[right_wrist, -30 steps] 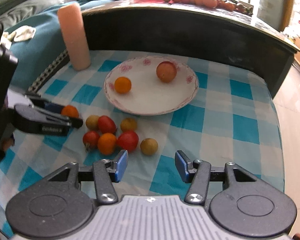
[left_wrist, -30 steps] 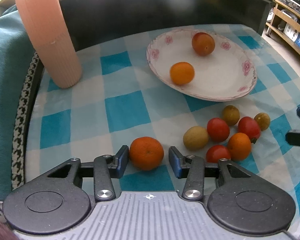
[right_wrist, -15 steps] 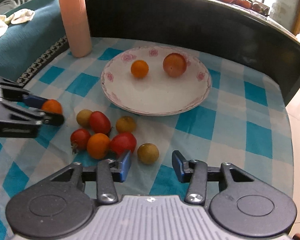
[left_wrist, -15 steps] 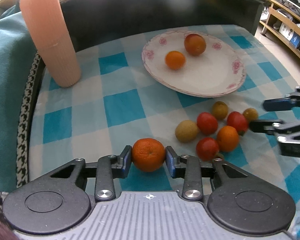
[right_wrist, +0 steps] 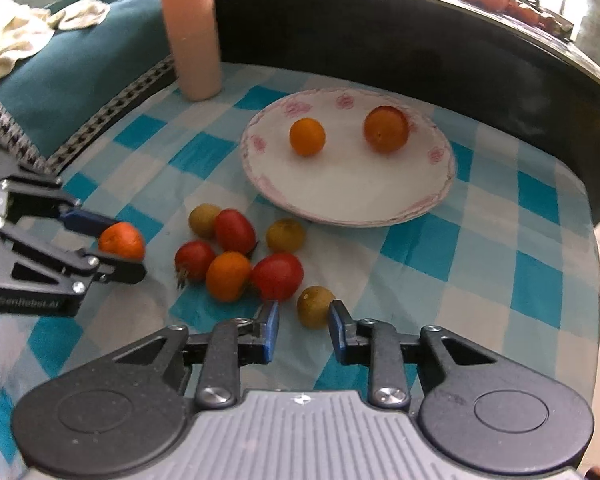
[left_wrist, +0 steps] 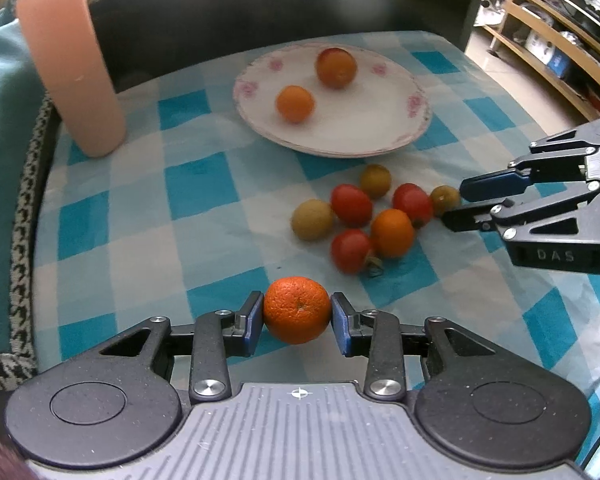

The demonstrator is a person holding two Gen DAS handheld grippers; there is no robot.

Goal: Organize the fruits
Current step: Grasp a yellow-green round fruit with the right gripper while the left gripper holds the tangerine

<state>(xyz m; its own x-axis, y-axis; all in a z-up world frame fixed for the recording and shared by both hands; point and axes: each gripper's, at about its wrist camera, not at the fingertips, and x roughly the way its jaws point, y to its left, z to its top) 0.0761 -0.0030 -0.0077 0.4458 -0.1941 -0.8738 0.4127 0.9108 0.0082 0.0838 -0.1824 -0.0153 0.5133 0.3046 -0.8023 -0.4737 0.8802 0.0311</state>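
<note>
My left gripper (left_wrist: pixel 297 316) is shut on a tangerine (left_wrist: pixel 297 310) near the front of the checked cloth; the right wrist view shows the same tangerine (right_wrist: pixel 122 240) at far left. My right gripper (right_wrist: pixel 304 312) is open, its fingertips on either side of a small yellow-brown fruit (right_wrist: pixel 315 306). To that fruit's left lies a cluster of red tomatoes (right_wrist: pixel 277 275), an orange fruit (right_wrist: pixel 227 276) and more yellow-brown fruits. Behind them a flowered white plate (right_wrist: pixel 348 192) holds a small orange fruit (right_wrist: pixel 307 136) and a bigger one (right_wrist: pixel 386 129).
A tall pink ribbed cylinder (left_wrist: pixel 72 64) stands at the back left of the blue-and-white checked cloth (left_wrist: pixel 204 184). A dark raised wall (right_wrist: pixel 380 40) runs behind the plate. Teal fabric (right_wrist: pixel 80 64) lies to the left. The cloth falls away at the right edge.
My left gripper shut on the tangerine and drew back a little with it. My right gripper moved in to the small yellow-brown fruit, which now sits between its tips.
</note>
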